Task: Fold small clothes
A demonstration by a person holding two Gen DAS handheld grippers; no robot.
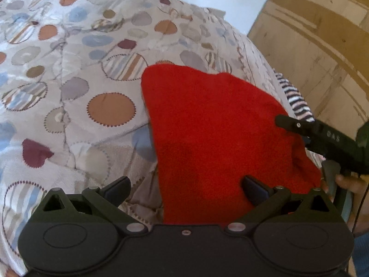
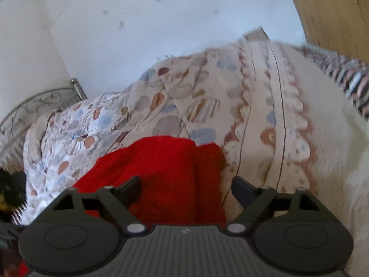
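Both jaws gape, gripping nothing; the red cloth [image 1: 219, 143] lies on the quilt [image 1: 69, 92] just ahead, between them.

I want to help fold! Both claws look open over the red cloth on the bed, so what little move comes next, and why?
Probably close the left claw on the near edge of the red cloth. Both claws are open and hold nothing; the right claw also hovers over the cloth. It lies bunched on the patterned quilt, so an edge likely must be gripped before folding.
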